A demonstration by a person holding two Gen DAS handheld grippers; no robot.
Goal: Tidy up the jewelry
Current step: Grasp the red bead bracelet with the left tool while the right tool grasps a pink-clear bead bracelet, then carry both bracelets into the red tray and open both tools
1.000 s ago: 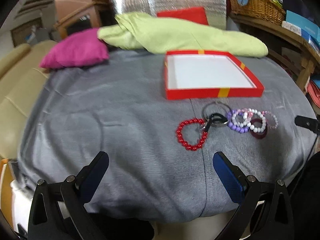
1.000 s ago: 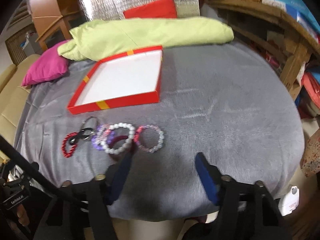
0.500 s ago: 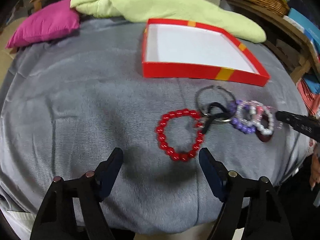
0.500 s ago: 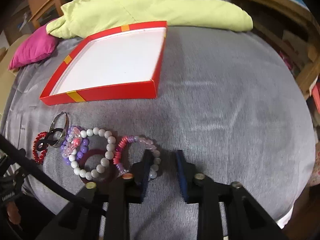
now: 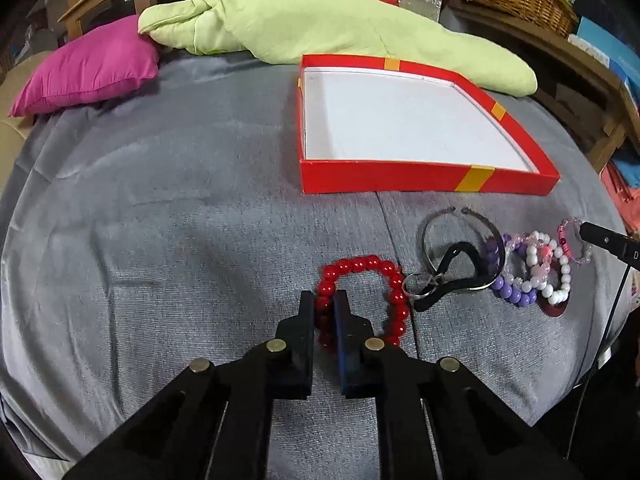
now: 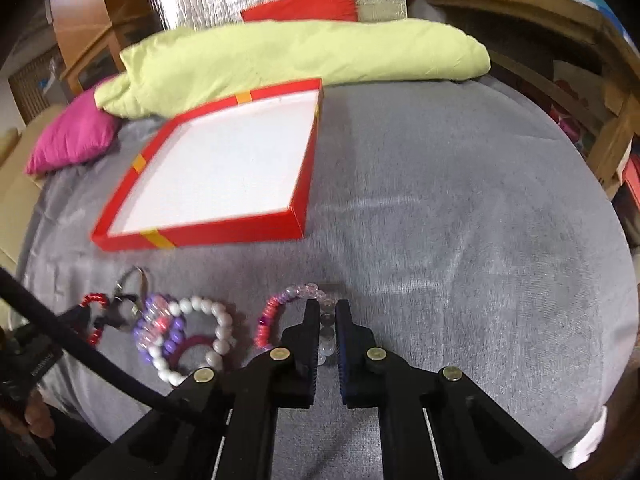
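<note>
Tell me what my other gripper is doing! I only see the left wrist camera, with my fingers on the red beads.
Observer: The right gripper is shut on the pink-and-clear bracelet, with clear beads between its fingers.
Operator: Which side did it grab?
Observer: The side farthest from the white bead bracelet.
Operator: Can you see me?
Observer: Only part of a hand, at the lower left edge of the right wrist view.

Grey-covered bed [image 5: 180, 220], red box [image 5: 404, 176], bracelets [image 5: 528, 272], green bedding [image 5: 320, 20], magenta pillow [image 5: 88, 68]
</note>
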